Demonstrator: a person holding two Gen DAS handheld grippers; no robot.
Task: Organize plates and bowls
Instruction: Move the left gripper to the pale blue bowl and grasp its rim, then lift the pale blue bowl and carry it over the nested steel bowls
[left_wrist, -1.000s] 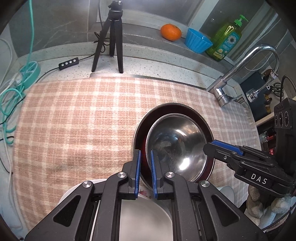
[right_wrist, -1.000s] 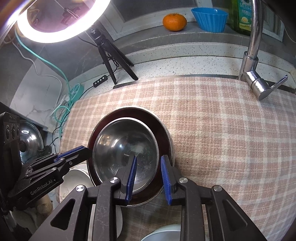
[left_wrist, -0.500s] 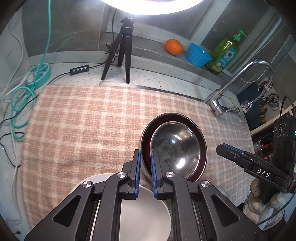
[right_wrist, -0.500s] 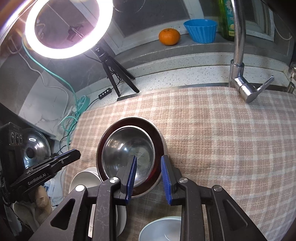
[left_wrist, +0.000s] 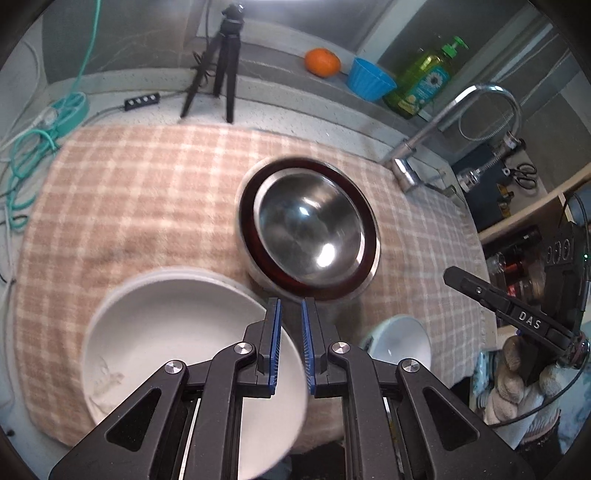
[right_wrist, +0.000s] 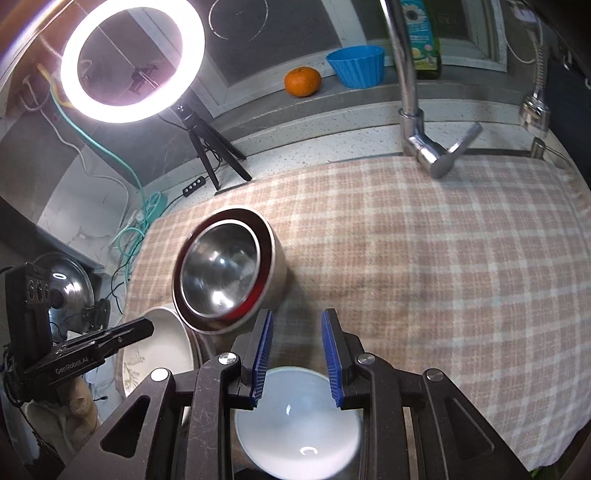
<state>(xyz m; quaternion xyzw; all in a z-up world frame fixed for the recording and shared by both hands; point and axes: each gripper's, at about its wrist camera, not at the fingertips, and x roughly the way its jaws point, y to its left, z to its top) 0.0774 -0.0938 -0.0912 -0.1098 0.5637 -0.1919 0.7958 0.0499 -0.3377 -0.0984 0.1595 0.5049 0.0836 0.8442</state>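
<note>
**Both tongs empty above the bowls**

The left tongs are nearly closed on nothing; the right tongs stand narrowly apart, also empty. Just ahead of both lies the steel bowl nested in a dark-lined bowl. Under the left tongs sits a white plate — possibly stacked. Beneath the right — a small white bowl. All rest on a checked cloth by the tap.

Pink-and-cream checked cloth — steel bowl, white plate, blue-padded hand-held gripper.
</note>
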